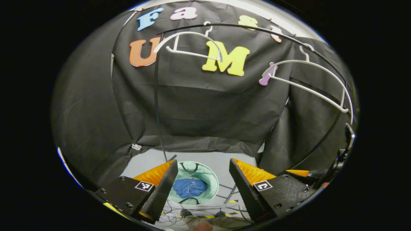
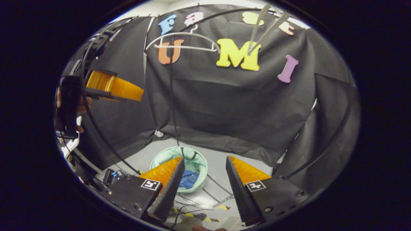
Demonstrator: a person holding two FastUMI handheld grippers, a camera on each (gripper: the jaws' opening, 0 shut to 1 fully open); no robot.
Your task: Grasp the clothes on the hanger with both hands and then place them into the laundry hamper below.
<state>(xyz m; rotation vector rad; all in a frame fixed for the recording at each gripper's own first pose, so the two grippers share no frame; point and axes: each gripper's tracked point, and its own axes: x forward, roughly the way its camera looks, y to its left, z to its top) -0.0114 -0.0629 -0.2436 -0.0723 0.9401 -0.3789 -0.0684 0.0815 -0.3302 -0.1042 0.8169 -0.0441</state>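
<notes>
Below the black rail (image 1: 257, 29) that arcs across the booth, one round pale-green laundry hamper (image 1: 210, 179) stands on the grey floor (image 1: 221, 160), and one blue garment (image 1: 189, 187) lies bunched inside it. Two white hangers (image 1: 189, 43) hang bare from that rail, one toward its left end, the other (image 1: 308, 80) toward its right. Well beneath the rail, the left gripper (image 1: 203, 184) hovers above the hamper, fingers spread and holding nothing. The right gripper (image 2: 202, 183) is likewise parted and empty, above the hamper's rim.
</notes>
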